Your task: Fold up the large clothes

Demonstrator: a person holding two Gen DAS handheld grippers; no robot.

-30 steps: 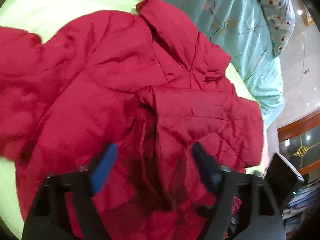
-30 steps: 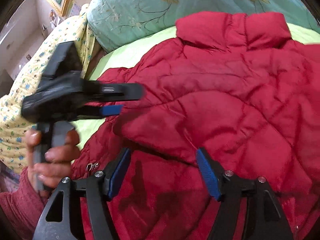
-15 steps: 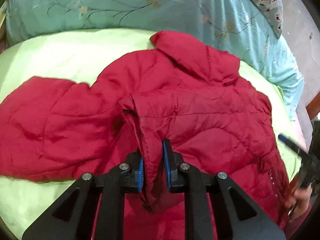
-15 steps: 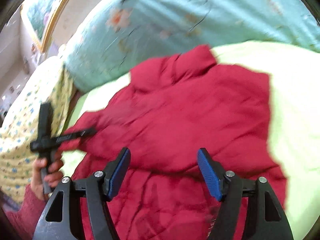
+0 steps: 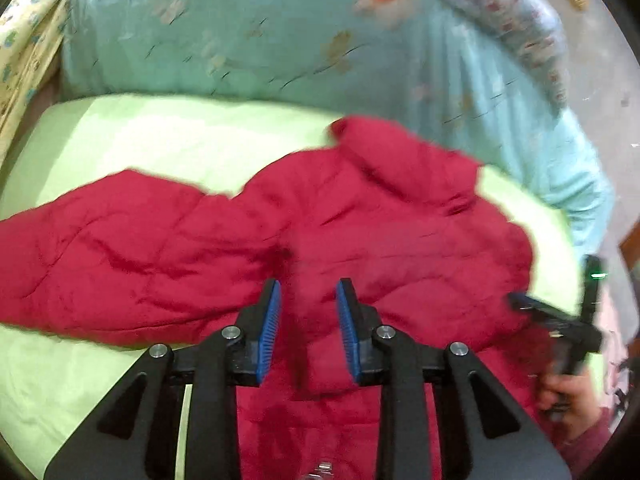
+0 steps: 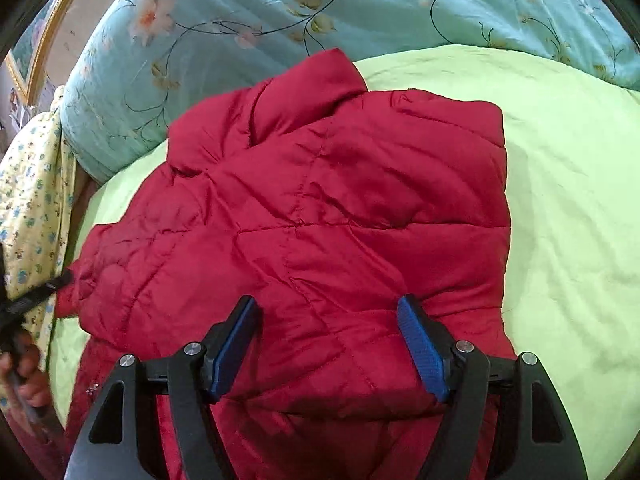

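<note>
A red quilted puffer jacket (image 5: 360, 240) lies on the light green bed sheet (image 5: 140, 148), collar toward the pillows, one sleeve stretched out to the left. It also shows in the right wrist view (image 6: 320, 216), its right side folded over the body. My left gripper (image 5: 308, 320) is open, hovering over the jacket's middle with nothing between the blue pads. My right gripper (image 6: 328, 340) is open wide above the jacket's lower part, empty. The right gripper also shows at the right edge of the left wrist view (image 5: 560, 320), and the left gripper at the left edge of the right wrist view (image 6: 36, 296).
A teal floral quilt (image 6: 280, 8) is piled along the head of the bed. A yellow flowered cloth (image 6: 32, 184) lies at the left. The green sheet (image 6: 568, 200) is bare to the right of the jacket. A wooden furniture edge (image 5: 632, 240) stands at the right.
My left gripper, shut on a fold of the jacket half a second ago, has let go and opened, and pulled back. The right gripper stayed open and swung over the jacket.
</note>
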